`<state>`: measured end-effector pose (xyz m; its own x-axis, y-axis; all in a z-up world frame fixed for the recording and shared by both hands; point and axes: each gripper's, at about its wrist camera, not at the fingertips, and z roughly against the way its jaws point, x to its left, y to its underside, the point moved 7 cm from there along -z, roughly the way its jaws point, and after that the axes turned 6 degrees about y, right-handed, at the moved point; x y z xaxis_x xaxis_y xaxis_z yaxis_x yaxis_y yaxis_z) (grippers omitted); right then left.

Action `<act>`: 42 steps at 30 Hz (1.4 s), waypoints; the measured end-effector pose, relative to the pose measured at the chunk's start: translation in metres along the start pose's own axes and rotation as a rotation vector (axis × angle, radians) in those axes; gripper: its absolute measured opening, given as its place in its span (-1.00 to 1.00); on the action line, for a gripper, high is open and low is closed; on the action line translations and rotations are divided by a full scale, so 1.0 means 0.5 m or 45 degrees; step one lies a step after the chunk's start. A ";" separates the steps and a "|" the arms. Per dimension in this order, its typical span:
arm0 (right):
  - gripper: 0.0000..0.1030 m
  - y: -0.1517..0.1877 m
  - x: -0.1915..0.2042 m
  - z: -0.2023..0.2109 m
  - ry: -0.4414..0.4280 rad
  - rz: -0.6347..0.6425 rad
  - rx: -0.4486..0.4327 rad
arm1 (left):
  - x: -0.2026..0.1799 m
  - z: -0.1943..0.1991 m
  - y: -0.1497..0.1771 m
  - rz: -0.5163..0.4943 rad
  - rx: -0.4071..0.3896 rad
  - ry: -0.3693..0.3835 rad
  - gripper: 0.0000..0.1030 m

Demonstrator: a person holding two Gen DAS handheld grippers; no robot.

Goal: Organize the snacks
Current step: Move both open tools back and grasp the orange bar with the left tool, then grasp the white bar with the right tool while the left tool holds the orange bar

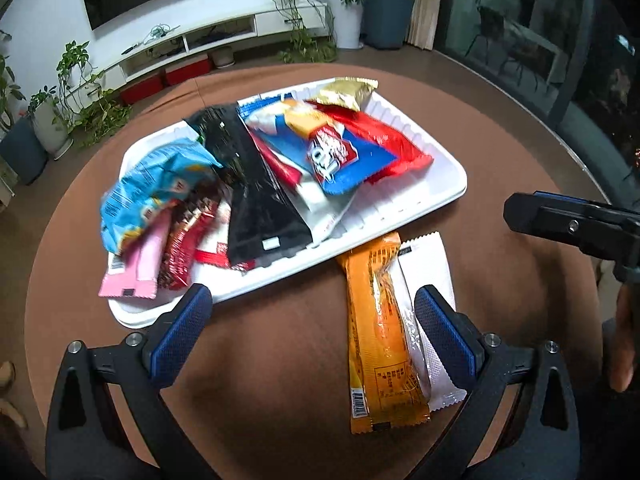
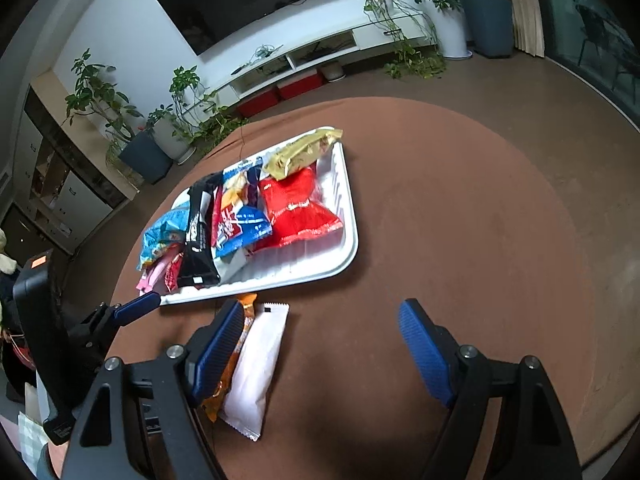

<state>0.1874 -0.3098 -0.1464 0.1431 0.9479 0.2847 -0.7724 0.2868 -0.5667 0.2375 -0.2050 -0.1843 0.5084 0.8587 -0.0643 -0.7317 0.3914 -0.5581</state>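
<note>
An orange packet (image 1: 376,340) and a white packet (image 1: 428,320) are lying side by side on the brown surface (image 1: 280,360) just beside the white tray (image 1: 424,200) heaped with snacks, both the left gripper (image 1: 313,332) and right gripper (image 2: 320,348) gaping empty.

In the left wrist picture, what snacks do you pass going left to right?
Pink packet → black packet → blue-and-white bag → orange packet → white packet.
</note>
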 end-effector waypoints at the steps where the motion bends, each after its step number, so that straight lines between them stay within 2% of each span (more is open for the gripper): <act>1: 0.59 0.002 0.001 -0.003 0.000 0.004 0.004 | -0.002 -0.009 0.003 -0.001 0.010 0.005 0.98; 6: 0.59 0.012 0.002 -0.010 0.001 0.013 0.018 | -0.016 -0.038 0.001 -0.061 0.038 -0.037 0.96; 8: 0.59 0.011 0.003 -0.007 0.004 0.017 0.015 | -0.022 -0.045 0.004 -0.077 0.039 -0.050 0.86; 12: 0.58 0.015 0.003 -0.007 0.017 0.024 0.008 | -0.033 -0.050 0.013 -0.096 0.033 -0.061 0.34; 13: 0.57 0.016 0.004 -0.007 0.016 0.025 0.009 | -0.030 -0.044 0.016 -0.090 0.036 -0.050 0.26; 20: 0.55 0.022 0.006 -0.006 0.028 0.046 0.010 | -0.041 -0.081 0.033 -0.088 0.093 -0.011 0.26; 23: 0.55 0.025 0.006 -0.011 0.033 0.051 0.019 | -0.044 -0.089 0.028 -0.089 0.104 0.039 -0.01; 25: 0.55 0.029 0.007 -0.015 0.033 0.053 0.030 | -0.047 -0.091 0.025 -0.098 0.105 0.053 -0.41; 28: 0.54 0.036 0.009 -0.023 0.041 0.062 0.053 | -0.053 -0.093 0.023 -0.120 0.107 0.059 -0.56; 34: 0.54 0.060 0.035 -0.037 0.034 0.101 0.097 | -0.039 -0.075 0.037 -0.077 0.082 0.075 -0.56; 38: 0.54 0.077 0.070 -0.052 0.037 0.148 0.139 | -0.002 -0.046 0.057 0.038 0.031 0.089 -0.56; 42: 0.54 0.089 0.101 -0.068 0.088 0.205 0.166 | 0.026 -0.021 0.092 0.120 0.006 0.099 -0.56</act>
<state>0.1810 -0.2443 -0.1834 0.0497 0.9886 0.1423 -0.8614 0.1145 -0.4948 0.2151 -0.1795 -0.2195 0.4706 0.8637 -0.1806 -0.7799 0.3115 -0.5429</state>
